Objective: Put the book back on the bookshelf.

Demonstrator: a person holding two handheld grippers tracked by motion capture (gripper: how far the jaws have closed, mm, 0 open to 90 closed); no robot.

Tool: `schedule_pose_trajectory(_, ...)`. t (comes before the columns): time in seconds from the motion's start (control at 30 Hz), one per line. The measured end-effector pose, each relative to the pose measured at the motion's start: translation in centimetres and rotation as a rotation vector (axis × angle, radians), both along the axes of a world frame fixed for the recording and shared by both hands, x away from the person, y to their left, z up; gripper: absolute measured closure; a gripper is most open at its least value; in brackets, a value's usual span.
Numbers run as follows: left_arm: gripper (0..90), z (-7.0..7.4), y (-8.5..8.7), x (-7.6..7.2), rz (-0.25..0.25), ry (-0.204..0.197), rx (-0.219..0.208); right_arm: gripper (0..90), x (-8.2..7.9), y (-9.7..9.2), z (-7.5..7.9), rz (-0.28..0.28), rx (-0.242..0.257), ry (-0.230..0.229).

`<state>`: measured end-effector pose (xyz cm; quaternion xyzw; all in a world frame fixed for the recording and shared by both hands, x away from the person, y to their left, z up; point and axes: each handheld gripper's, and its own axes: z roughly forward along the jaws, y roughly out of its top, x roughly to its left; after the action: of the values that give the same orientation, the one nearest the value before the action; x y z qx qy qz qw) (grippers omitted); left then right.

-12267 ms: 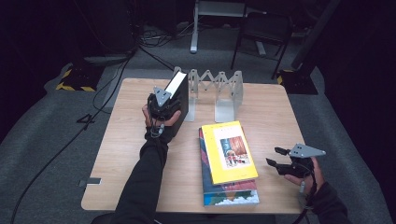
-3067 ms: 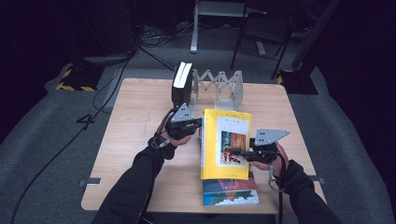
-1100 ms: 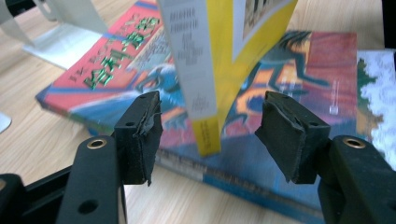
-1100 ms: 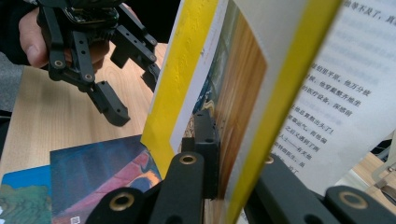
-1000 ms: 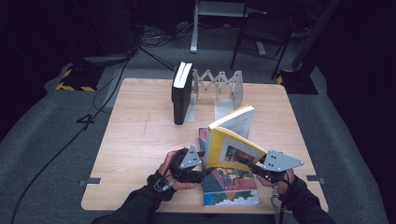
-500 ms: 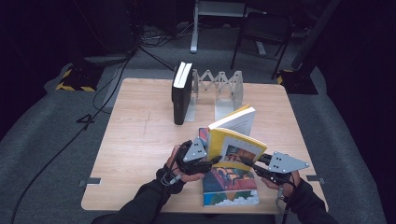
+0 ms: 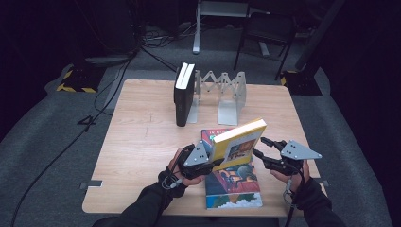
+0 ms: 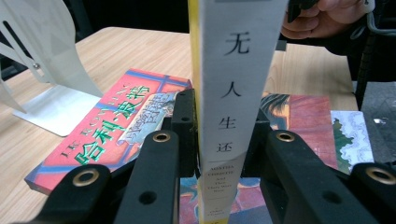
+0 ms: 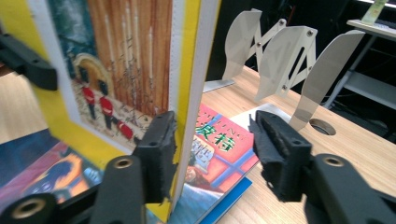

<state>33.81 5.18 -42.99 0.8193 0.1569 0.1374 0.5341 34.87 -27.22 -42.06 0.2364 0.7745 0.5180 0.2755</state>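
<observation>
A: What does the yellow book (image 7: pixel 236 144) look like?

B: It is a paperback with a yellow cover. The front carries a framed picture of small figures in red coats before tall brown columns, plain in the right gripper view. The spine is a pale grey strip with black Chinese characters running down it and small Latin print below, as the left gripper view shows.

A: Where is it?

B: Lifted on edge, tilted, above the flat books (image 7: pixel 231 182) near the tabletop's (image 7: pixel 142 142) near edge, right of its middle. The topmost flat one has a red cover with green Chinese lettering.

A: And the left tongs (image 8: pixel 219 135)?

B: Their jaws have just been closing, and now both pads press the spine end of the yellow book, so it is clamped between them.

A: The right tongs (image 9: pixel 212 140)?

B: Their jaws have just been opening. The book's free edge stands between them, close against one pad, while the other pad stands clear with a gap; they do not grip it.

A: What else stands there?

B: A black book (image 7: pixel 183 94) is upright in the grey folding book rack (image 7: pixel 222 92) by the far edge.
</observation>
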Motion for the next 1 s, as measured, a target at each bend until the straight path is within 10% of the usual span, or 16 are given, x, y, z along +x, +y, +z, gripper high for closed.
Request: schedule_pose_trajectory(1.0,60.3,5.0,-1.1,0.9,0.019,-0.078,-0.141,48.8,-0.1,2.3,-0.3,0.100,-0.018,0.014)
